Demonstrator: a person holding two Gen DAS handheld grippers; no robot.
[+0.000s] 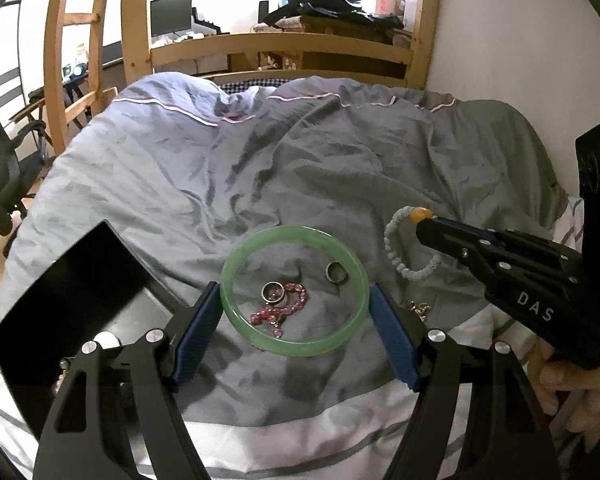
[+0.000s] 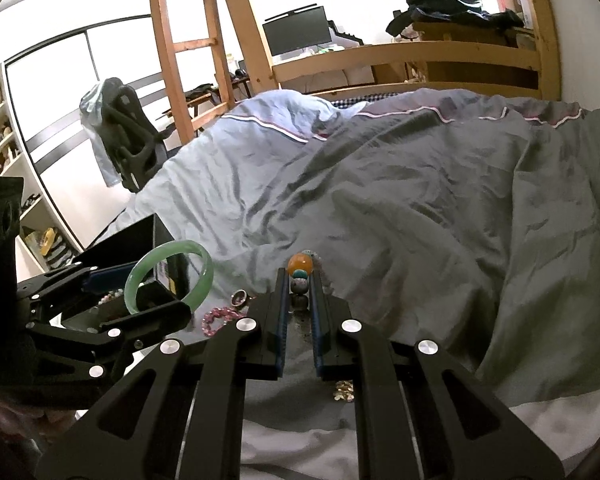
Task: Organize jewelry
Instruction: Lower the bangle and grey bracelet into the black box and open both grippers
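A green jade bangle hangs above the grey duvet, and my left gripper is shut on it, one blue pad on each outer side. My right gripper comes in from the right, shut on a grey bead bracelet just behind its orange bead. In the right wrist view that bracelet sits pinched between my right gripper's fingers. There the bangle shows at the left in my left gripper. Two rings and a pink bead bracelet lie on the duvet below.
A black box stands open on the bed at the lower left. A small gold trinket lies on the duvet near the right pad. Behind the bed are a wooden frame and ladder. A white wall runs along the right.
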